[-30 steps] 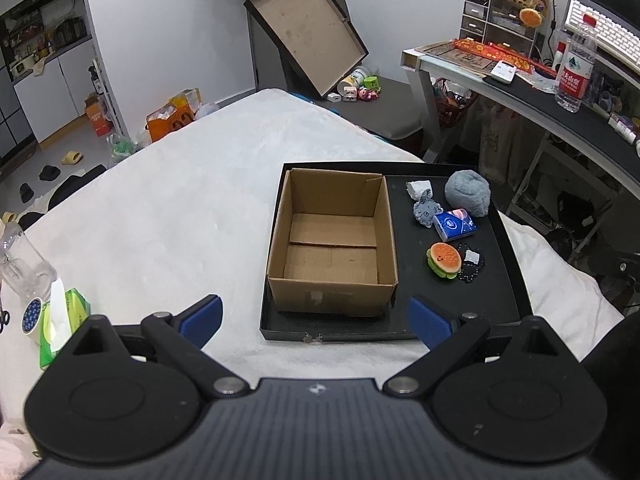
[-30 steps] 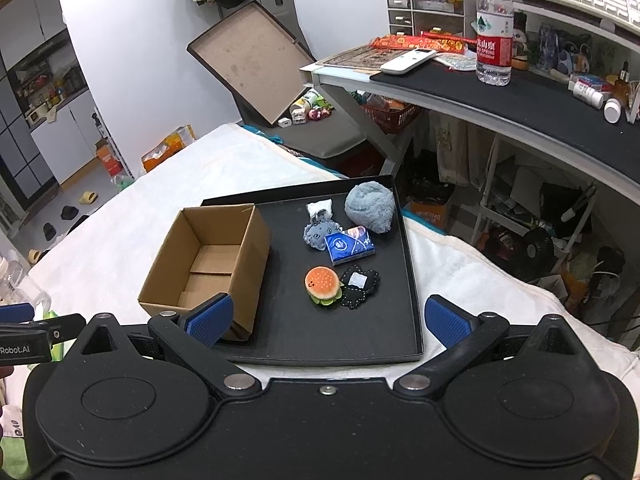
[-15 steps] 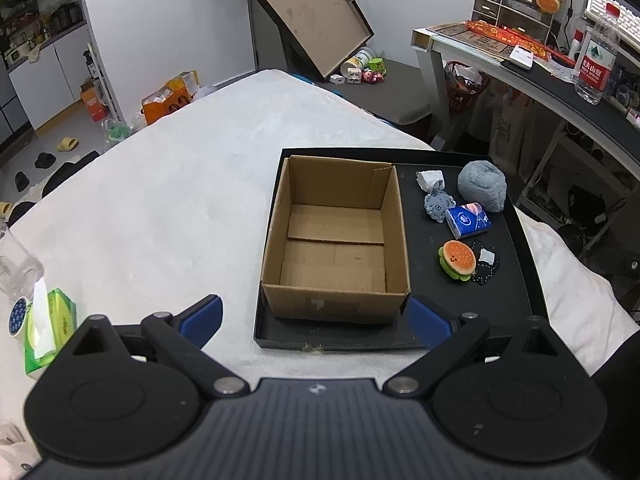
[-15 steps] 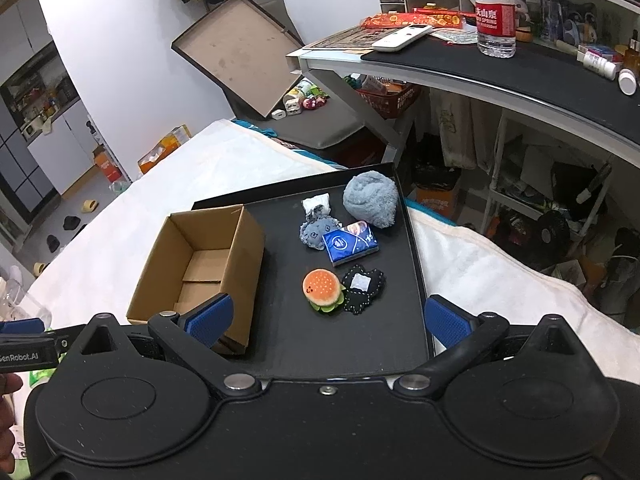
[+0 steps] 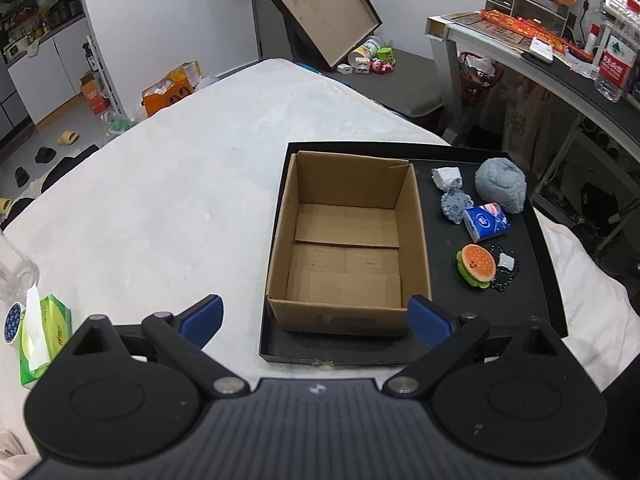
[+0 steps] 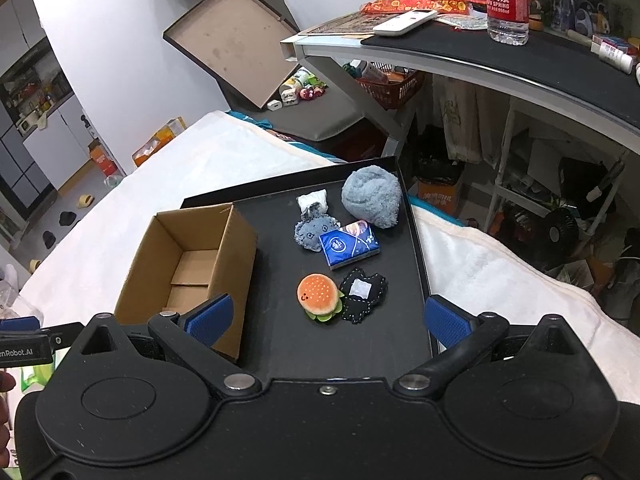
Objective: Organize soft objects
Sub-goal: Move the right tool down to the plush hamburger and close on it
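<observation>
An empty cardboard box (image 5: 348, 240) (image 6: 188, 260) stands on the left of a black tray (image 5: 536, 292) (image 6: 348, 352). To its right lie a grey fluffy ball (image 5: 501, 185) (image 6: 372, 196), a white crumpled piece (image 5: 446, 178) (image 6: 313, 201), a grey denim pouch (image 5: 455, 207) (image 6: 315, 233), a blue tissue pack (image 5: 486, 222) (image 6: 349, 243), a plush burger (image 5: 476, 266) (image 6: 320, 297) and a black patch (image 5: 505, 267) (image 6: 363, 293). My left gripper (image 5: 316, 320) is open, in front of the box. My right gripper (image 6: 326, 320) is open, just short of the burger.
The tray sits on a white blanket (image 5: 180, 200). A green tissue box (image 5: 40, 340) and a clear glass (image 5: 16, 276) are at the left. A desk (image 6: 520, 60) with a water bottle (image 6: 505, 0) stands to the right. A tilted box lid (image 5: 316, 4) leans at the back.
Both grippers have moved forward and tilted down toward the tray, so the box and soft objects appear closer. Both stay open. Nothing on the tray has moved.
</observation>
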Demonstrator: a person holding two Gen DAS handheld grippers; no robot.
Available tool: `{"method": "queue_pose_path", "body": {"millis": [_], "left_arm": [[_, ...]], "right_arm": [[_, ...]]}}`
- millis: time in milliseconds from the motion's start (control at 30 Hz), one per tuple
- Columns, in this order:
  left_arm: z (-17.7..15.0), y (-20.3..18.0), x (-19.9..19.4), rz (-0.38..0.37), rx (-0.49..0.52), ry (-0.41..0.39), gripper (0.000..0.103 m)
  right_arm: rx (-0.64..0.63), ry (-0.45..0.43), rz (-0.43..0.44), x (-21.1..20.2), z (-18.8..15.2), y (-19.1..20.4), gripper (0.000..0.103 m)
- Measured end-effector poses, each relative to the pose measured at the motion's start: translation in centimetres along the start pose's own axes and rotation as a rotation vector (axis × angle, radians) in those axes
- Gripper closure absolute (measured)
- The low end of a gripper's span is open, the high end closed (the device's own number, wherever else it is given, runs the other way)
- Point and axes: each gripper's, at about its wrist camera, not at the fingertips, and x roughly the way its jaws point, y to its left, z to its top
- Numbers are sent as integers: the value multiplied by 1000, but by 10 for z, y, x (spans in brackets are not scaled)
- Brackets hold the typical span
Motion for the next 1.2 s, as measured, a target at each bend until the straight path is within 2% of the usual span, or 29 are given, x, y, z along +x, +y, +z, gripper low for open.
{"method": "queue_pose_path", "body": {"millis": [400, 600, 900, 1200], "left_arm": [[12, 16, 32, 3, -31, 34, 7], [18, 28, 52, 19, -62, 41, 8], [25, 37, 83, 39, -85, 79, 25], [25, 42, 116, 25, -98, 135, 39]], "right_arm": [[20, 7, -24, 26, 10, -9, 1], [29, 20, -37, 43, 17, -15, 5], [64, 81, -51, 77, 22, -25, 13], [61, 167, -34, 116, 20, -19, 14]]}}
